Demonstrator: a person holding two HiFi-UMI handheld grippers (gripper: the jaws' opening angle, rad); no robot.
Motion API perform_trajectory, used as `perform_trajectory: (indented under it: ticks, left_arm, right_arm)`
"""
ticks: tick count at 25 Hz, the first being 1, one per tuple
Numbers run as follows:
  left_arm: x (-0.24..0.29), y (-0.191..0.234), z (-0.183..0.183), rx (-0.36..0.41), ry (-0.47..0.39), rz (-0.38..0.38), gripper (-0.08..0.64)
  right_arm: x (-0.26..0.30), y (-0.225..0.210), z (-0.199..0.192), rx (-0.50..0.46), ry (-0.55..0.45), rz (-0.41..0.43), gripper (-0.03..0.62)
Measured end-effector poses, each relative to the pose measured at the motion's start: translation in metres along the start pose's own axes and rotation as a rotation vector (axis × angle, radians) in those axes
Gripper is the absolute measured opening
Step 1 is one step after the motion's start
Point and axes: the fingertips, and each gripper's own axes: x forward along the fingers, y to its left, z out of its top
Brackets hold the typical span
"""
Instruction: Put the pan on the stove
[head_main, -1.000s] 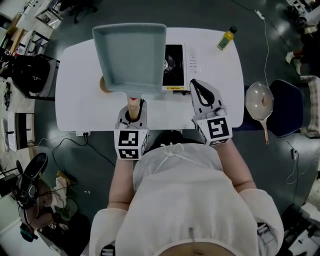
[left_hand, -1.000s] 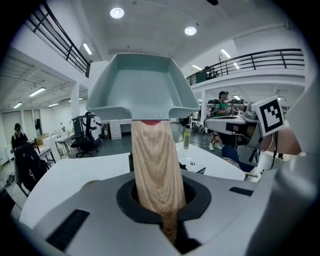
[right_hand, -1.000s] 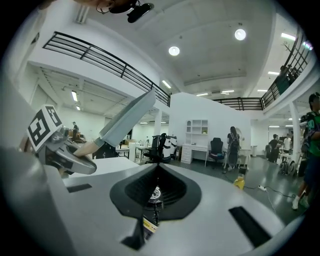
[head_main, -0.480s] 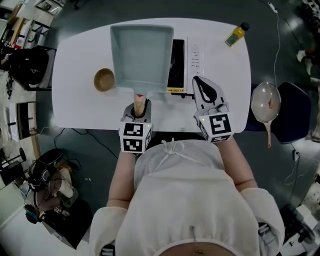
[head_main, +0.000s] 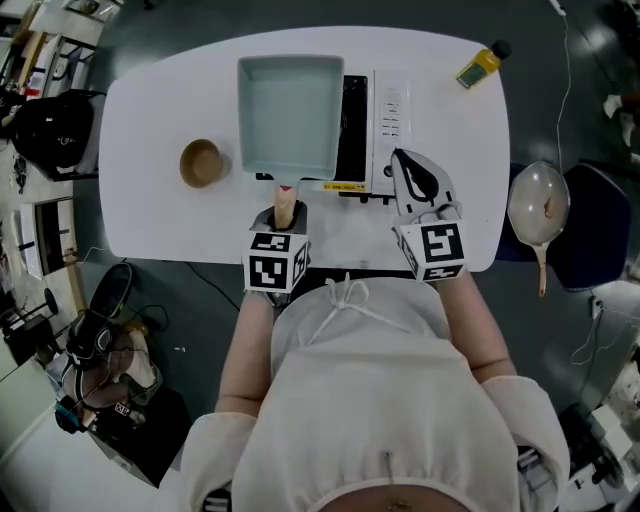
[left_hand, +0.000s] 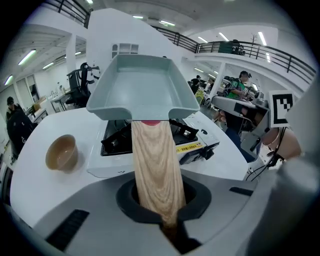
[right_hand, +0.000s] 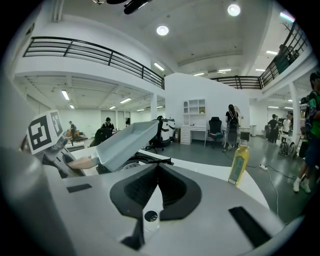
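A square grey-blue pan (head_main: 290, 112) hangs in the air over the left part of the white tabletop stove (head_main: 388, 120), whose black burner (left_hand: 186, 131) shows under it. My left gripper (head_main: 286, 214) is shut on the pan's wooden handle (left_hand: 155, 165), which runs back between the jaws. In the left gripper view the pan (left_hand: 142, 87) is clear of the burner grate. To the right, my right gripper (head_main: 407, 163) hovers over the stove's front right part, shut and holding nothing. In the right gripper view, its tips (right_hand: 159, 167) meet and the pan (right_hand: 127, 141) is to its left.
On the white table (head_main: 150, 210), a small tan bowl (head_main: 202, 162) stands left of the pan. A yellow oil bottle (head_main: 483, 63) stands at the far right corner. A round pan (head_main: 538, 205) lies on a dark chair off the table's right edge.
The pan has come down and to the right, from over the bowl to the stove's left half. Both grippers have sunk towards the table; the left keeps its grip.
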Motion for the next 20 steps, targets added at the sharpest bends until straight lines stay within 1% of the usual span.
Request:
perform_trajectory:
  ticks: [7, 9, 15, 17, 20]
  left_arm:
    - [0.011, 0.001, -0.007, -0.077, 0.104, -0.019, 0.032]
    - [0.012, 0.004, -0.009, -0.074, 0.128, -0.001, 0.032]
    - [0.015, 0.009, -0.008, -0.032, 0.195, 0.039, 0.032]
    - [0.015, 0.007, -0.007, -0.029, 0.21, 0.023, 0.032]
    - [0.015, 0.002, -0.004, -0.056, 0.205, -0.031, 0.032]
  right_arm:
    - [0.009, -0.016, 0.001, 0.013, 0.011, -0.017, 0.006]
    - [0.011, -0.015, 0.001, 0.009, 0.014, -0.012, 0.006]
    - [0.016, -0.014, 0.005, 0.007, 0.009, 0.0, 0.006]
    - [0.016, -0.013, 0.005, 0.01, 0.007, 0.004, 0.006]
    - [0.015, -0.01, 0.003, 0.015, 0.007, 0.011, 0.006]
